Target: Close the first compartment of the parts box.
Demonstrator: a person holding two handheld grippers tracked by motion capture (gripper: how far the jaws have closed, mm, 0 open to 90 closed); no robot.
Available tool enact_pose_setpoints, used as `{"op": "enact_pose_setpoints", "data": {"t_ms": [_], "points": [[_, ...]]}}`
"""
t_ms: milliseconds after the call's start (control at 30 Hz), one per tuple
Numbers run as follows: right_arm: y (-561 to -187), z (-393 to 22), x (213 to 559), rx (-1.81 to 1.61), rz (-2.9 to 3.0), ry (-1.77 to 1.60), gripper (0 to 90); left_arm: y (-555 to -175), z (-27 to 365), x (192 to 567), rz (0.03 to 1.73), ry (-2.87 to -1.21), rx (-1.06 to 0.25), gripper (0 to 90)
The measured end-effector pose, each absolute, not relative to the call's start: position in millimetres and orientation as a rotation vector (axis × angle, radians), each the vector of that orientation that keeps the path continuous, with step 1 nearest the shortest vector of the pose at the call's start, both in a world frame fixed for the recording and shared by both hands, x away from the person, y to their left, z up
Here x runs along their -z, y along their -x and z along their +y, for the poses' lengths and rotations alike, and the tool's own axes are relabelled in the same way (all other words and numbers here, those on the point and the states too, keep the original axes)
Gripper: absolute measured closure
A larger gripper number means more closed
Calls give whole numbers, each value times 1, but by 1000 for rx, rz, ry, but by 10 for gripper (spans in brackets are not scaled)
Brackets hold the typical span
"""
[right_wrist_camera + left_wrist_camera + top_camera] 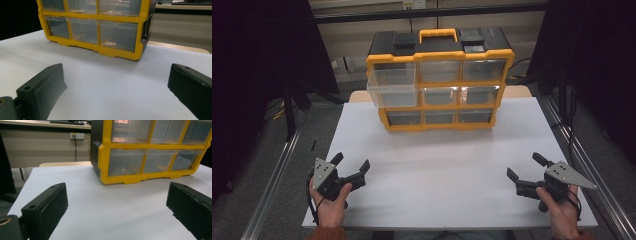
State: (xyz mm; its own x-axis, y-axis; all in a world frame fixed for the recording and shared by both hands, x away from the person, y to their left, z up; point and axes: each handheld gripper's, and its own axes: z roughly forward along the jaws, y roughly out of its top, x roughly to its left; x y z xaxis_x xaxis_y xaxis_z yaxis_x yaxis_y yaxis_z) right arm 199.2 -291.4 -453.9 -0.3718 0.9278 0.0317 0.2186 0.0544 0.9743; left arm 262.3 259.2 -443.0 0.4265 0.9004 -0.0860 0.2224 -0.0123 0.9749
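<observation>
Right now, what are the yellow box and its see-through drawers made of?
The yellow frame looks like hard moulded plastic, smooth with a dull shine and rounded edges. The drawers seem to be clear plastic: you can see through them, and light glints on their fronts. It looks too thin for glass, though I can't be sure.

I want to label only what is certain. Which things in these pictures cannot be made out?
- Drawer contents: the organizer has cloudy drawer fronts with glare, in every view.
- Top row of drawers: cut off by the upper edge in both gripper views.
- Pulled-out drawer: its inside is too small to read in the high view.
- Surroundings: dark beside the table.
</observation>
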Motion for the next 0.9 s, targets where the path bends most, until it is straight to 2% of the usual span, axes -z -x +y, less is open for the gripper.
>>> {"op": "enact_pose_setpoints", "data": {"t_ms": [167, 300, 633, 767, 900], "points": [[-199, -292, 454, -1362, 1672, -1157, 8, -261, 257, 441, 1010, -1534, -728, 35], [-200, -292, 454, -1368, 1676, -1161, 8, -261, 252, 441, 1018, -1521, -649, 36], [-201, -293, 455, -1368, 1677, -1163, 8, -258, 241, 433, 928, -1610, -681, 54], [-199, -290, 453, -1362, 1681, -1144, 11, -256, 239, 431, 896, -1619, -629, 53], [-198, -288, 453, -1365, 1683, -1125, 9, -255, 235, 426, 859, -1611, -631, 48]]}}
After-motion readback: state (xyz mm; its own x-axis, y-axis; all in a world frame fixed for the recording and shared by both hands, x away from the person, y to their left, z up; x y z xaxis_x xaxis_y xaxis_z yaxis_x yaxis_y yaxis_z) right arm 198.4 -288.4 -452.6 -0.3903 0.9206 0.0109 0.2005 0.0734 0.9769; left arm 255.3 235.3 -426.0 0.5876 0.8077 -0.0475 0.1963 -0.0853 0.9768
